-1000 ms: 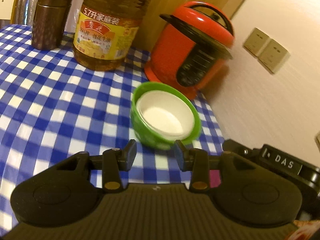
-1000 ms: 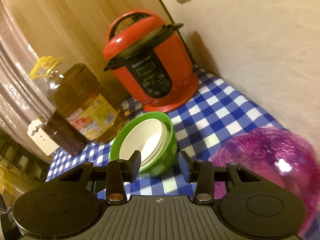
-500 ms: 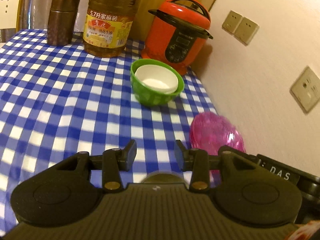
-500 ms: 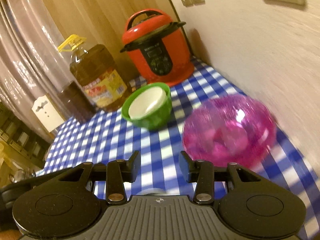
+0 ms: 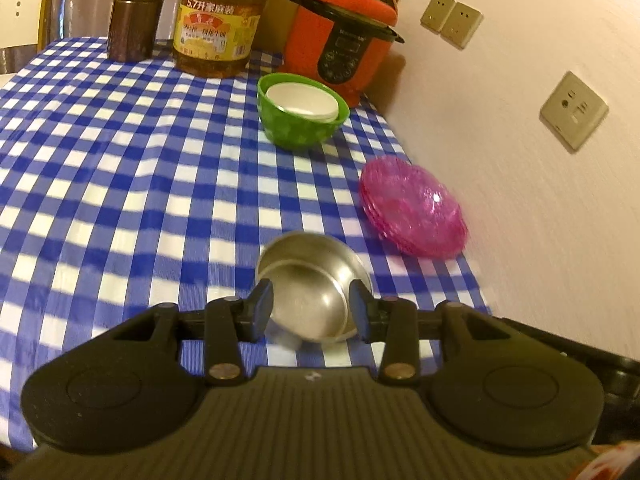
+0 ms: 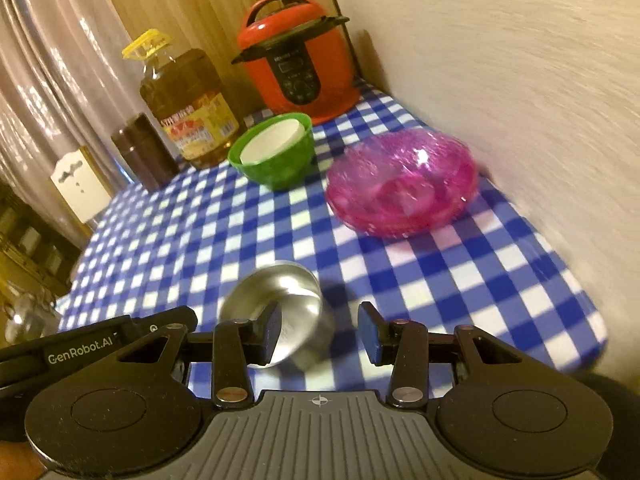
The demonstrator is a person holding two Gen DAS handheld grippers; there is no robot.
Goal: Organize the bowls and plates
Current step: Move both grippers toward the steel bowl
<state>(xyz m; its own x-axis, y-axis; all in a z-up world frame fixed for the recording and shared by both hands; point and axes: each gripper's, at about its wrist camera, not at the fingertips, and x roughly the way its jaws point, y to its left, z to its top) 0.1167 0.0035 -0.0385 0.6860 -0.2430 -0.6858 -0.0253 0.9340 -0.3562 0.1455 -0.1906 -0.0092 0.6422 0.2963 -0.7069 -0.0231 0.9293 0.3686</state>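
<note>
Left tool [image 5: 311, 307]: black plastic, fingers spread apart, gripping nothing; the steel bowl sits just ahead, seen between its blue-padded tips.
Right tool [image 6: 319, 334]: same build, fingers spread and empty; the steel bowl lies ahead and slightly to its left, partly behind the left finger.
Steel bowl [image 5: 312, 280]: round, shiny brushed metal, standing upright on the desk, closest of all the dishes to both tools.
Pink bowl [image 6: 402, 182]: translucent, glittery plastic, wide and shallow; ahead and to the right of both tools, near the wall.
Green bowl [image 5: 298, 120]: glossy rounded plastic, farther ahead, beyond the pink bowl.
White bowl [image 5: 300, 98]: smooth, matte, nested inside the green bowl.
Desk [image 5: 120, 160]: covered with a blue-and-white checked cloth, slightly rippled.
Far end of desk: red pressure cooker [image 5: 344, 34] with black lid rim, amber oil jug [image 6: 184, 108] with a yellow label, dark brown cylindrical canister [image 5: 134, 16].
</note>
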